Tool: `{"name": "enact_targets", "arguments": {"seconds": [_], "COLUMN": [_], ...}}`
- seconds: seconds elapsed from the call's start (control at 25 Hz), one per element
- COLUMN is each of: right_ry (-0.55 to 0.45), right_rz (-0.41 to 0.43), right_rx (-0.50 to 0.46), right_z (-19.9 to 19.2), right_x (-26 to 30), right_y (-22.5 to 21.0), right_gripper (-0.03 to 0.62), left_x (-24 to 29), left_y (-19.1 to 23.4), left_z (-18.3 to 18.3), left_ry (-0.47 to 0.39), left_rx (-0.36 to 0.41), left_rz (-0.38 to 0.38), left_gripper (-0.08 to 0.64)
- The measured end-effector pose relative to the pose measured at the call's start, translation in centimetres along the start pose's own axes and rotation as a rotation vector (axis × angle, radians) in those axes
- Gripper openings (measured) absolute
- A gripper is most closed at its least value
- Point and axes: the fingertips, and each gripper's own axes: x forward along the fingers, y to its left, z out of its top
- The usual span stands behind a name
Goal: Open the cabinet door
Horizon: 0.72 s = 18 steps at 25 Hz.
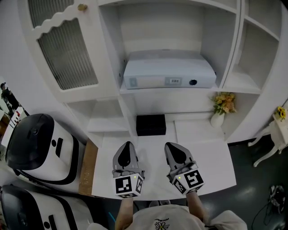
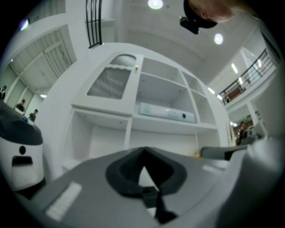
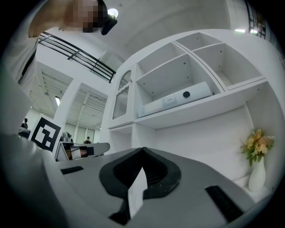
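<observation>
Head view showed the glass-panelled cabinet door [image 1: 63,49], knob [image 1: 82,7] on its right edge. Well below and right of it, my left gripper [image 1: 128,149] was nearer than my right gripper [image 1: 173,151]; both jaws together, empty.

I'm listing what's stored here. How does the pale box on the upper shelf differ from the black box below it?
The pale box is whitish-blue; the black box is dark. The pale box is far wider and higher up; the black box is small and lower. The pale box shows a label and a round dark spot in front; the black box looks plain. Both are rectangular, lying flat in the white cabinet.
</observation>
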Motion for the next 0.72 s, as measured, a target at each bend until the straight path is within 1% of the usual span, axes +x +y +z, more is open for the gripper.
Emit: {"name": "enact_targets", "arguments": {"seconds": [0.16, 0.32, 0.48, 0.72], "right_ry": [-0.009, -0.023, -0.039, -0.064], "right_rz": [0.005, 0.042, 0.112, 0.256], "right_rx": [0.006, 0.008, 0.007, 0.011], "right_z": [0.3, 0.8, 1.5, 2.1], "right_x": [0.0, 0.7, 2.3, 4.7], "right_y": [-0.2, 0.3, 1.9, 5.5], "right_gripper": [0.000, 0.000, 0.000, 0.000], "left_x": [-0.1, -0.6, -1.6, -4.1], "left_y": [0.0, 0.5, 2.0, 4.8], "left_z": [0.6, 1.1, 2.1, 3.2], "left_ry": [-0.011, -0.019, -0.033, -0.046], "left_rx": [0.009, 0.022, 0.045, 0.081], "left_rz": [0.009, 0.036, 0.093, 0.211], "left_gripper": [0.006, 0.006, 0.006, 0.006]}}
